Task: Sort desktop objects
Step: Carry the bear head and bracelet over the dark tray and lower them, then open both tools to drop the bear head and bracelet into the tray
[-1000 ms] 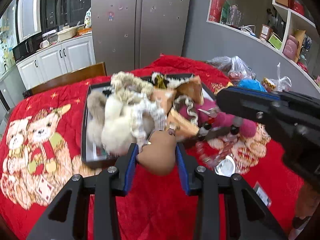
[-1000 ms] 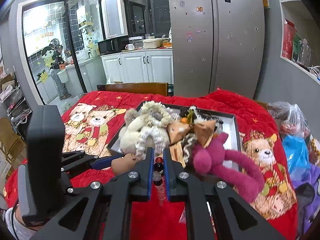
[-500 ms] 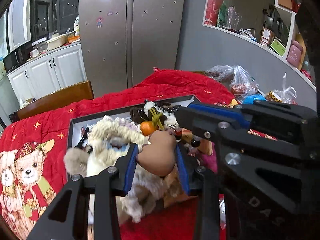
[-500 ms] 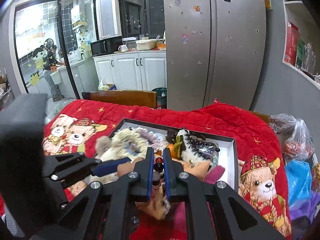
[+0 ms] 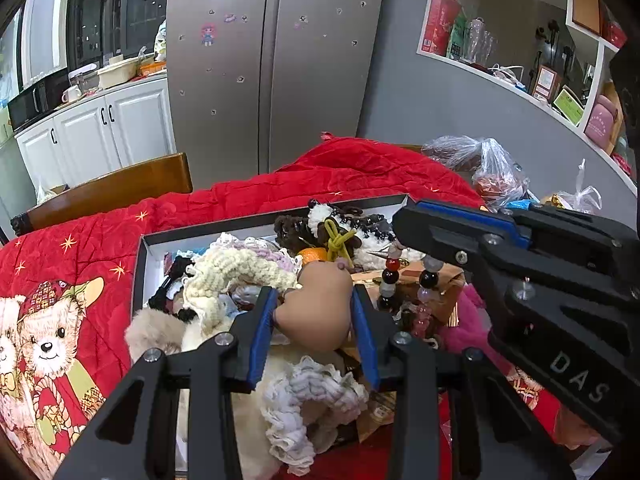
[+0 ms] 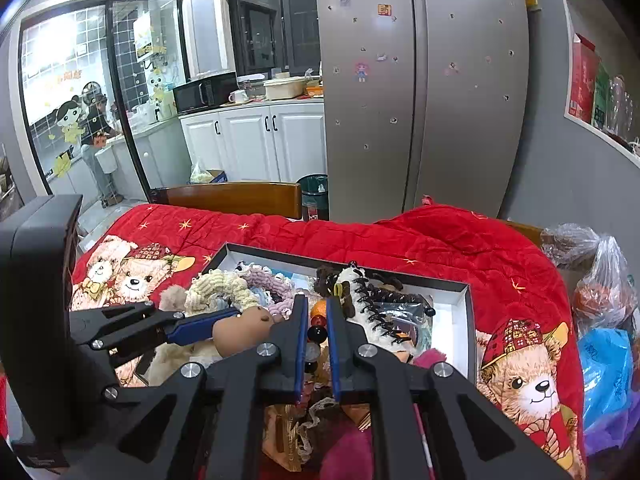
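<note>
My left gripper (image 5: 314, 300) is shut on a tan gourd-shaped toy (image 5: 316, 310) and holds it above a dark tray (image 5: 138, 268) piled with knitted scrunchies, plush toys and hair clips. The toy also shows in the right wrist view (image 6: 240, 330). My right gripper (image 6: 318, 312) is shut on a bead bracelet (image 6: 316, 334) with red, black and clear beads. The bracelet hangs from it over the tray, just right of the gourd toy, in the left wrist view (image 5: 390, 280). The tray's far right corner (image 6: 466, 292) shows bare white floor.
The tray lies on a red bear-print blanket (image 6: 440, 248) covering the table. A wooden chair back (image 6: 236, 198) stands behind it. Plastic bags (image 5: 488, 168) sit at the right edge. A pink plush (image 6: 348, 452) lies near the tray's front. A fridge and cabinets stand behind.
Both grippers have moved forward from the blanket in front of the tray to over its heap, each keeping its grip on its object.
</note>
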